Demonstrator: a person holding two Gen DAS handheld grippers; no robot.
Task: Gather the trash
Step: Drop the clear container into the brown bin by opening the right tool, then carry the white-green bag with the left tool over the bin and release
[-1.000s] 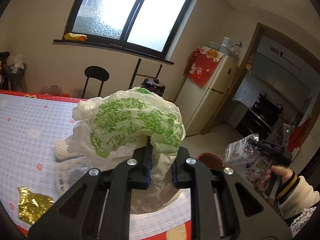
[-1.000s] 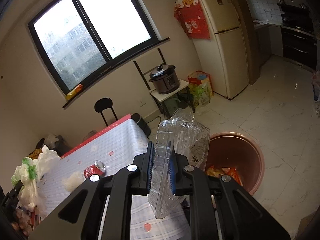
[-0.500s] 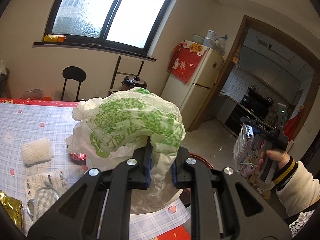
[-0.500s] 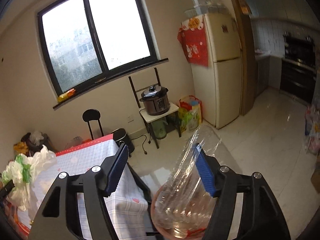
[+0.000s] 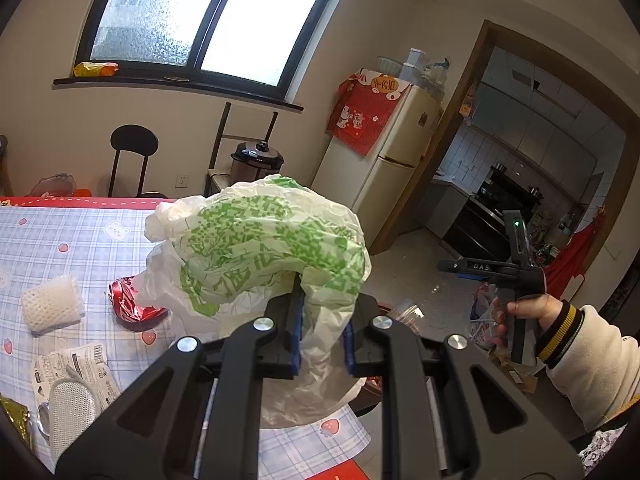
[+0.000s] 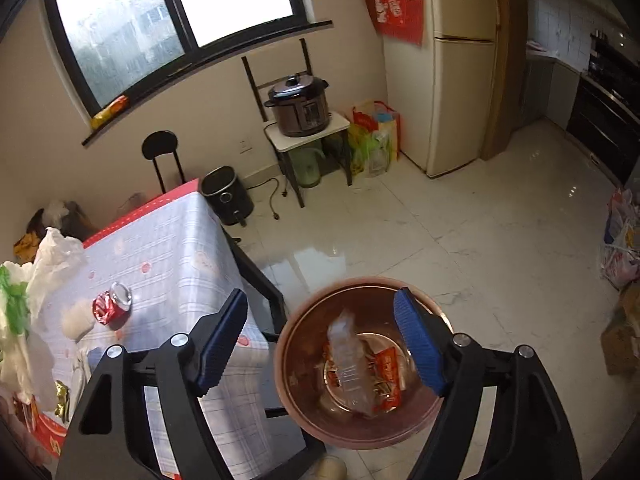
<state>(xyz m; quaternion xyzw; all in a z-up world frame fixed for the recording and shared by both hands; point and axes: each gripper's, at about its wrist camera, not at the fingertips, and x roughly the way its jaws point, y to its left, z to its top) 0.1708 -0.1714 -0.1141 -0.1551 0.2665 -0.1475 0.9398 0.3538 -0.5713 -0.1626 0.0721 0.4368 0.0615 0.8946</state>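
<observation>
Right wrist: right hand-held gripper [image 6: 320,344] wide above bin [image 6: 304,412]; left hand-held gripper [image 5: 320,332] clamps bag [image 5: 256,248].

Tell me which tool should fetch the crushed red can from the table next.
Right. The right tool is open and empty above the brown round bin; the left tool is shut on the green-printed white plastic bag. The crushed red can lies on the checked tablecloth.

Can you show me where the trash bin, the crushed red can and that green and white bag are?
trash bin [image 6: 304,412], right wrist view, its near rim
crushed red can [image 5: 130,308], left wrist view, its dented side
green and white bag [image 5: 260,240], left wrist view, its printed top
</observation>
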